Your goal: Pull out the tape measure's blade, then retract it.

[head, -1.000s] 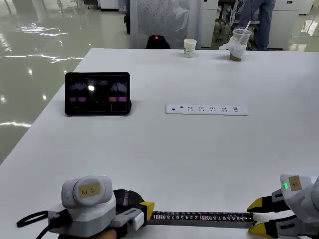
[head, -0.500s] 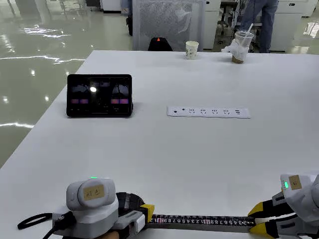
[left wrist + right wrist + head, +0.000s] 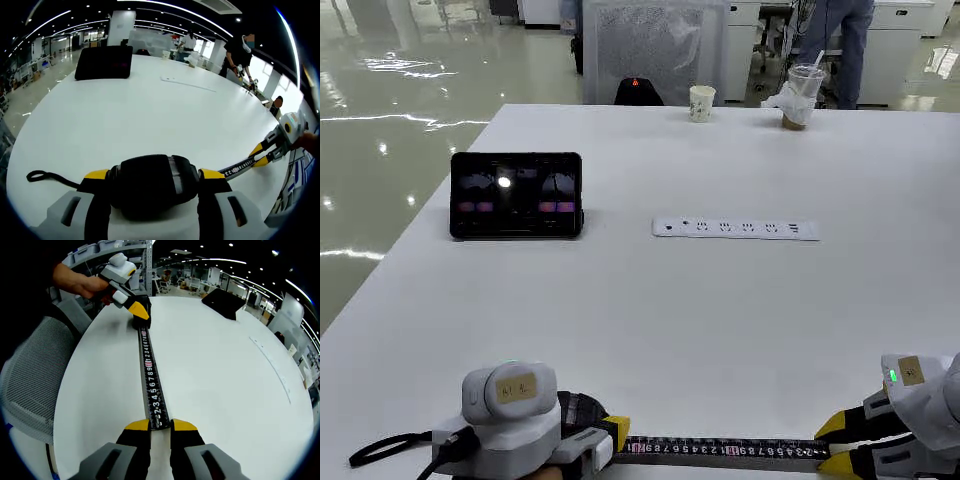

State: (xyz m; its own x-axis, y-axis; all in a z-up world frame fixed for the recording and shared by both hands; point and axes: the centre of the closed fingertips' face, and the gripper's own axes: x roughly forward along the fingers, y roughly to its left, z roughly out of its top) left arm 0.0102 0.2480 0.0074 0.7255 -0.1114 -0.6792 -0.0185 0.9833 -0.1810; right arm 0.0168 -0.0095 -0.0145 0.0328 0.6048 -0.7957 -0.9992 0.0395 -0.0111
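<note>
A black tape measure case (image 3: 582,412) sits at the table's near edge, and my left gripper (image 3: 600,430) is shut on it. In the left gripper view the case (image 3: 152,187) fills the gap between the yellow-tipped jaws, and its black wrist strap (image 3: 45,176) trails to the left. The dark numbered blade (image 3: 725,449) is drawn out flat along the table toward the right. My right gripper (image 3: 835,445) is shut on the blade's tip. In the right gripper view the blade (image 3: 150,375) runs from my right gripper (image 3: 160,425) up to the left gripper (image 3: 135,307).
A black tablet (image 3: 516,194) stands at mid-left of the white table (image 3: 650,320). A white power strip (image 3: 735,228) lies at the centre. A paper cup (image 3: 701,102) and a plastic cup with a straw (image 3: 800,90) stand at the far edge. A person (image 3: 845,40) stands beyond.
The headset view has tilted slightly. Both grippers keep their hold, and the blade stays drawn out to about the same length.
</note>
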